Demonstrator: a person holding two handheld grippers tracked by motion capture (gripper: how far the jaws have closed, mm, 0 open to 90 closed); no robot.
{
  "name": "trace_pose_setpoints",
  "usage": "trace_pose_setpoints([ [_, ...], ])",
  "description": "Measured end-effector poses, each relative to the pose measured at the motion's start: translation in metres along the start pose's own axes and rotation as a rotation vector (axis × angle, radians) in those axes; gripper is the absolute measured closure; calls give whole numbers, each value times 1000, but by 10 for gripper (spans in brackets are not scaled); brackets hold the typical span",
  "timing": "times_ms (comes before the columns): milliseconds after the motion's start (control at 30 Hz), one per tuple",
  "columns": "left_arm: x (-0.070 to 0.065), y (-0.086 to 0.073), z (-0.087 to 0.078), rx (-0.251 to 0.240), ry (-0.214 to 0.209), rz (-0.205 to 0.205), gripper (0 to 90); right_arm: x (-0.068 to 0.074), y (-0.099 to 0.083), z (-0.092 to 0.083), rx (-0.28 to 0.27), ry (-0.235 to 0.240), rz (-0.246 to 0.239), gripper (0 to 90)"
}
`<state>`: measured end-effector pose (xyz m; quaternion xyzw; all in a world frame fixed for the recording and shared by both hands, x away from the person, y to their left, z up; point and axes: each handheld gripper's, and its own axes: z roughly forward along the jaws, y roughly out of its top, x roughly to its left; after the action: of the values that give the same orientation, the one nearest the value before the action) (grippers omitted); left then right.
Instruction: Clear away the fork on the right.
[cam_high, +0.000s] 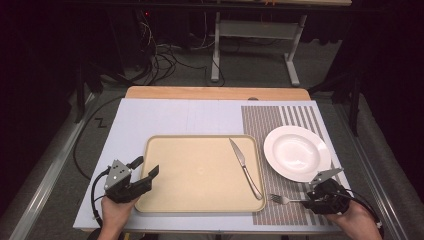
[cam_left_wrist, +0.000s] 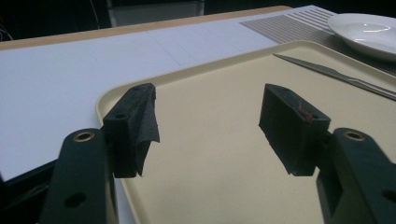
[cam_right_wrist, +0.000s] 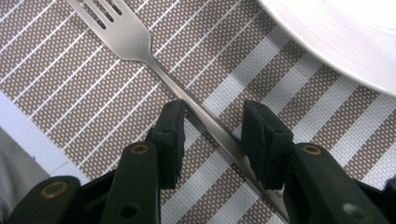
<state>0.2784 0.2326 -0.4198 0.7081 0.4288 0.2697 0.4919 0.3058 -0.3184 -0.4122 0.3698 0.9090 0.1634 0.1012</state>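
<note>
Fork (cam_right_wrist: 122, 33) – polished metal, smooth, shiny along the handle. Knife (cam_high: 245, 167) – same bright metal finish. Plate (cam_high: 297, 152) glossy white, ceramic-looking, with highlights. Tray (cam_high: 165, 200) matt beige plastic, smooth. Placemat (cam_right_wrist: 60, 98) woven cloth-like mesh, brown with white stripes, rough texture. Bench (cam_high: 175, 117) top matt pale sheet, far edge bare wood. Right tongs (cam_right_wrist: 212, 128) and left tongs (cam_left_wrist: 208, 119) matt black plastic, the left ones' pads dull and rubbery-looking.

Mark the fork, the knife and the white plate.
fork (cam_right_wrist: 125, 36): right gripper view, on the neck just below the tines.
knife (cam_high: 238, 152): high view, on the blade, over the tray.
white plate (cam_high: 297, 152): high view, on the bowl's centre.
</note>
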Motion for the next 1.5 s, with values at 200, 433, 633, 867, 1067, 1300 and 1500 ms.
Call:
trace_pose_setpoints([
  [200,0,0,0,0,1,1,370,0,1,0,1,-4,6,623],
  [433,0,0,0,3,7,5,370,2,4,1,-6,-1,-8,672],
  [633,0,0,0,-1,1,1,370,5,5,1,1,-9,-33,678],
  [867,0,0,0,-1,2,0,371,11,9,2,29,-31,-94,706],
  [1067,0,0,0,-3,1,-1,371,10,9,2,21,-4,-86,795],
  [1300,0,0,0,-1,1,1,371,10,9,2,17,3,-91,834],
  [1500,1,0,1,6,-2,13,371,8,11,3,21,18,-87,845],
])
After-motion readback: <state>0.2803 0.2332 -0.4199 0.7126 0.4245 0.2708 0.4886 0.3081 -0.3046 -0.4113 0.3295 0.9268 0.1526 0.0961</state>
